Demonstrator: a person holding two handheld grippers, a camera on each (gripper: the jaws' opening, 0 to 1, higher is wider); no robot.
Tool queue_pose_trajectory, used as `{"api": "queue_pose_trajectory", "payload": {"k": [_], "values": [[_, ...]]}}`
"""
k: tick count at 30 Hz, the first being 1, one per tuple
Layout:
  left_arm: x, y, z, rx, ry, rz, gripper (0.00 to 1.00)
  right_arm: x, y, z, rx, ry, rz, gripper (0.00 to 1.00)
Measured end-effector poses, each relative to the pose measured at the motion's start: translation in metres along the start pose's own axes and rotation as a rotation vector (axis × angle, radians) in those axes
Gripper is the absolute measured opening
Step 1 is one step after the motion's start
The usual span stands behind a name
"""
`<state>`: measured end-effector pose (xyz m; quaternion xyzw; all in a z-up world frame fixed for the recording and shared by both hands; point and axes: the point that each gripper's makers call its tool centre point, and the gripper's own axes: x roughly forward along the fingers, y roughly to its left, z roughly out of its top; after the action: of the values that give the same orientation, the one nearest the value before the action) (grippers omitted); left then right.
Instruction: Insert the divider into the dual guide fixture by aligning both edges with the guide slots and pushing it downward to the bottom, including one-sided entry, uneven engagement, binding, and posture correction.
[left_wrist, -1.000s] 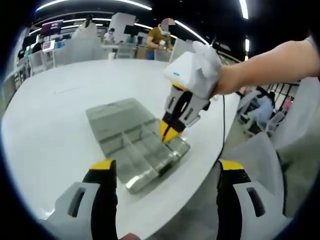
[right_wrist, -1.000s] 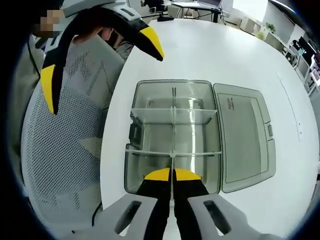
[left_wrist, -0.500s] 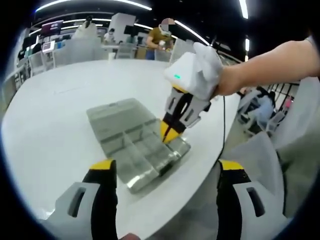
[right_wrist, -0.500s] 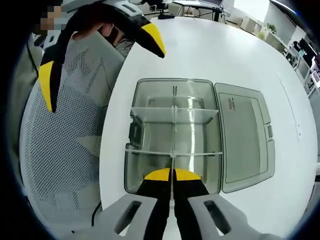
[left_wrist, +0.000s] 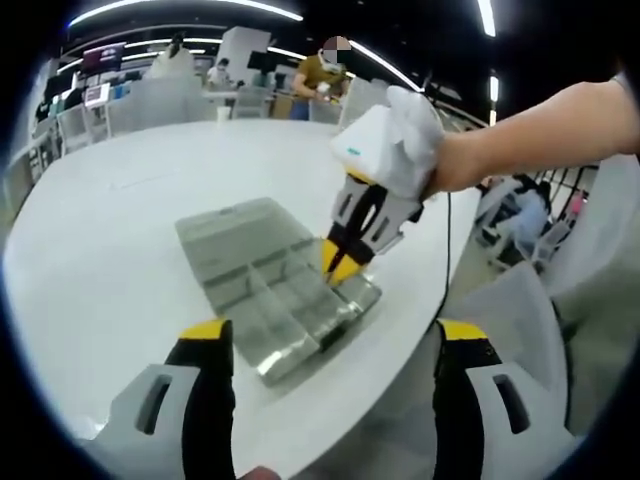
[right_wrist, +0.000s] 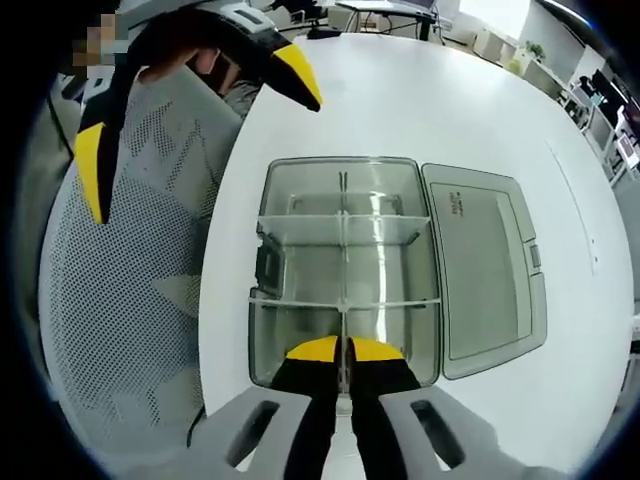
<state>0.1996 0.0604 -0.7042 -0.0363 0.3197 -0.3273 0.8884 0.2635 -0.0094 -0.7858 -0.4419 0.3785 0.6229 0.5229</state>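
Note:
A clear plastic box lies on the white table, its lid folded open to one side. My right gripper is shut on a thin clear divider, seen edge-on along the box's centre line between two cross walls. In the left gripper view the right gripper points down into the near end of the box, held by a gloved hand. My left gripper is open and holds nothing, back from the box near the table edge. Its open jaws, the left gripper, hang beyond the box's far end.
A grey mesh chair stands by the table edge beside the box. The round table's edge runs close under the box. Desks, chairs and a person are far behind the table.
Nothing much: the right gripper stays shut on the divider at the same end of the box, and the left gripper stays open. Both views have only shifted a little.

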Motion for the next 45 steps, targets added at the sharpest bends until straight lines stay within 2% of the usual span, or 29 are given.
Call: {"api": "queue_pose_trajectory", "payload": {"k": [3,13,20,26,37,45], "values": [[-0.001,-0.001,0.001,0.005,0.003,-0.001,0.81,-0.002,0.003,0.001,0.012,-0.012,0.006,0.07],[-0.006,-0.001,0.002,0.027,0.013,0.002,0.81,-0.011,0.008,0.0,0.012,-0.03,-0.014,0.09],[-0.011,0.002,0.001,0.047,0.029,0.011,0.81,-0.026,0.01,0.004,0.063,-0.109,-0.039,0.11],[-0.013,0.003,0.0,0.068,0.045,0.016,0.81,-0.033,0.014,0.002,0.082,-0.139,-0.063,0.14],[-0.025,0.013,-0.013,0.104,0.09,0.029,0.81,-0.045,0.027,-0.009,0.134,-0.214,-0.107,0.18],[-0.039,0.024,-0.02,0.134,0.108,0.032,0.81,-0.052,0.033,-0.01,0.178,-0.261,-0.137,0.23]]}}
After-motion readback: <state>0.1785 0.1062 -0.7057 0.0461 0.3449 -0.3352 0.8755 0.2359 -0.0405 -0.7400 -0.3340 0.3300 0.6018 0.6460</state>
